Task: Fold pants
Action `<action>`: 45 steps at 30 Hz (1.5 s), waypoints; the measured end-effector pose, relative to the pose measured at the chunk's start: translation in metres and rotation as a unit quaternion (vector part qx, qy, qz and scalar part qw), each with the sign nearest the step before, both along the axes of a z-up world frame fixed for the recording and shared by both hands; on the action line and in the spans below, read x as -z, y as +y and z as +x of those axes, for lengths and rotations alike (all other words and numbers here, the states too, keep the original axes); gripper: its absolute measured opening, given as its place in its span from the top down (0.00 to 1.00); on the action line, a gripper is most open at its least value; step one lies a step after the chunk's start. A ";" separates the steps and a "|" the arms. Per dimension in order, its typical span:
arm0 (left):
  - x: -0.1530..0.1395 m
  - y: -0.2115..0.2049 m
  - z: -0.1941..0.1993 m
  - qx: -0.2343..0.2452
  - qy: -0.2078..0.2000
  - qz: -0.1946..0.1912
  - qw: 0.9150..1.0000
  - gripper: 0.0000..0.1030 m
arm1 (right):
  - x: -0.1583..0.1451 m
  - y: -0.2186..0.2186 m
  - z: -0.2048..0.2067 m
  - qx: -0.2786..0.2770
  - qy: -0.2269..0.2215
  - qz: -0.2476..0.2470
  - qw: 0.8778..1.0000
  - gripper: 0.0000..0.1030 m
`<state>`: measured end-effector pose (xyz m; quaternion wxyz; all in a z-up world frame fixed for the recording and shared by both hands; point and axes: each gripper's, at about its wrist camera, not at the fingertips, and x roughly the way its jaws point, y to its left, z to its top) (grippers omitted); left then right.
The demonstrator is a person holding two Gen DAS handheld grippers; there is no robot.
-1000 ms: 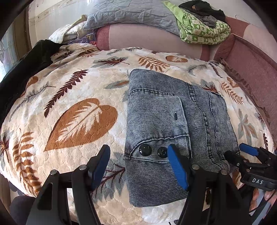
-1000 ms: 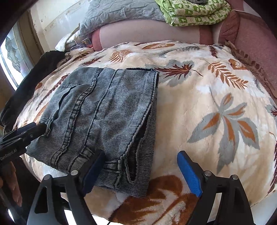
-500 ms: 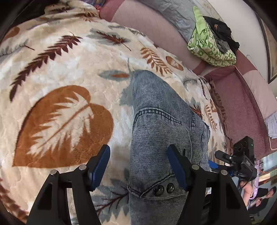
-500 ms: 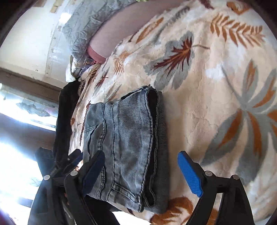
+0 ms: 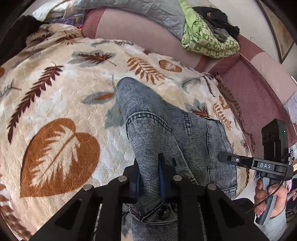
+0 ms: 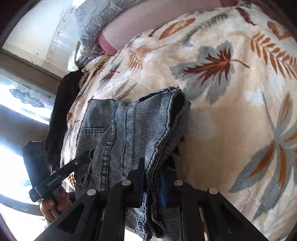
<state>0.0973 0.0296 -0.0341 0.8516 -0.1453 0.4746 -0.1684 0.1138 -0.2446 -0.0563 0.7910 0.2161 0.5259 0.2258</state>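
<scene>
The folded grey-blue denim pants (image 5: 148,120) lie on a leaf-print blanket (image 5: 55,92), their near edge raised and bunched. My left gripper (image 5: 148,166) is closing on the waistband corner beside the two black buttons, its blue pads pressing on the fabric. My right gripper (image 6: 152,172) is closing on the stacked hems at the other near corner of the pants (image 6: 130,126), and denim fills its jaws. Each view shows the other gripper at its edge, held by a hand (image 5: 269,196).
A green patterned cover (image 5: 207,39) and a grey quilt (image 5: 148,11) lie piled along the pink padded back. A dark garment (image 5: 13,37) drapes over the blanket's far left. A bright window (image 6: 18,92) stands to the left in the right wrist view.
Both grippers went from wide open around the pants' near edge to clamped on it. The near edge has come up off the blanket and the denim now bunches.
</scene>
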 end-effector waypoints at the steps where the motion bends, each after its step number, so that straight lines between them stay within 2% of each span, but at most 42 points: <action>1: -0.010 0.001 0.001 0.000 -0.015 0.005 1.000 0.84 | -0.010 0.002 0.001 -0.001 -0.014 -0.005 1.000 0.87; 4: -0.036 0.006 0.015 -0.005 -0.053 0.013 0.998 0.84 | -0.041 0.007 0.018 -0.001 -0.047 -0.004 0.999 0.87; 8: -0.045 0.017 0.049 -0.018 -0.060 0.010 0.998 0.83 | -0.061 0.019 0.050 -0.002 -0.067 0.000 0.998 0.86; 12: -0.016 0.022 0.072 -0.035 -0.038 0.025 0.998 0.81 | -0.035 0.034 0.074 -0.004 -0.059 0.000 0.998 0.86; 14: 0.014 0.023 0.077 -0.047 0.003 0.047 0.998 0.76 | -0.002 0.033 0.080 -0.006 -0.023 -0.003 1.000 0.83; 15: 0.029 0.023 0.080 -0.057 0.025 0.063 0.996 0.71 | 0.017 0.037 0.082 -0.002 -0.001 -0.020 1.000 0.83; 16: 0.039 0.024 0.079 -0.068 0.026 0.075 0.995 0.57 | 0.031 0.039 0.081 0.001 0.007 -0.051 0.999 0.81; 17: 0.039 0.027 0.075 -0.079 0.016 0.085 0.993 0.43 | 0.037 0.041 0.079 0.000 0.003 -0.065 0.998 0.75; 19: 0.028 0.030 0.063 -0.092 0.003 0.095 0.991 0.35 | 0.030 0.037 0.071 0.014 -0.006 -0.070 0.997 0.71; 22: -0.001 0.029 0.030 -0.095 -0.039 0.098 0.990 0.34 | -0.004 0.035 0.044 0.022 -0.063 -0.110 0.992 0.67; 24: -0.016 0.022 0.004 -0.091 -0.077 0.104 0.987 0.30 | -0.022 0.036 0.020 0.021 -0.101 -0.113 0.988 0.61; 25: -0.019 0.016 -0.005 -0.091 -0.088 0.111 0.986 0.27 | -0.027 0.038 0.008 0.020 -0.116 -0.111 0.987 0.54; 26: -0.017 0.010 -0.011 -0.085 -0.092 0.124 0.984 0.26 | -0.027 0.040 -0.003 0.022 -0.128 -0.117 0.985 0.45; 27: -0.009 0.001 -0.012 -0.075 -0.086 0.147 0.983 0.26 | -0.022 0.046 -0.010 0.019 -0.133 -0.136 0.982 0.40; 29: 0.021 -0.015 -0.003 -0.054 -0.036 0.190 0.980 0.26 | 0.005 0.059 -0.009 0.002 -0.106 -0.189 0.976 0.36; 30: 0.032 -0.017 0.000 -0.053 -0.021 0.191 0.980 0.26 | 0.022 0.065 -0.003 -0.013 -0.078 -0.209 0.975 0.36; 31: 0.031 -0.014 -0.003 -0.064 -0.030 0.181 0.981 0.26 | 0.032 0.066 -0.002 -0.016 -0.067 -0.207 0.976 0.36; 33: 0.014 -0.011 -0.012 -0.077 -0.042 0.179 0.980 0.26 | 0.018 0.058 -0.010 0.008 -0.083 -0.189 0.978 0.36; 36: -0.013 -0.012 -0.032 -0.084 -0.082 0.185 0.976 0.26 | -0.014 0.047 -0.035 0.033 -0.135 -0.183 0.973 0.35; 40: -0.040 -0.016 -0.065 -0.104 -0.119 0.169 0.973 0.22 | -0.037 0.034 -0.080 0.062 -0.192 -0.179 0.963 0.13; 42: -0.046 -0.017 -0.078 -0.115 -0.129 0.159 0.972 0.16 | -0.039 0.030 -0.100 0.069 -0.209 -0.178 0.959 0.12; 45: -0.048 -0.022 -0.090 -0.124 -0.133 0.161 0.970 0.15 | -0.038 0.025 -0.121 0.079 -0.236 -0.180 0.951 0.12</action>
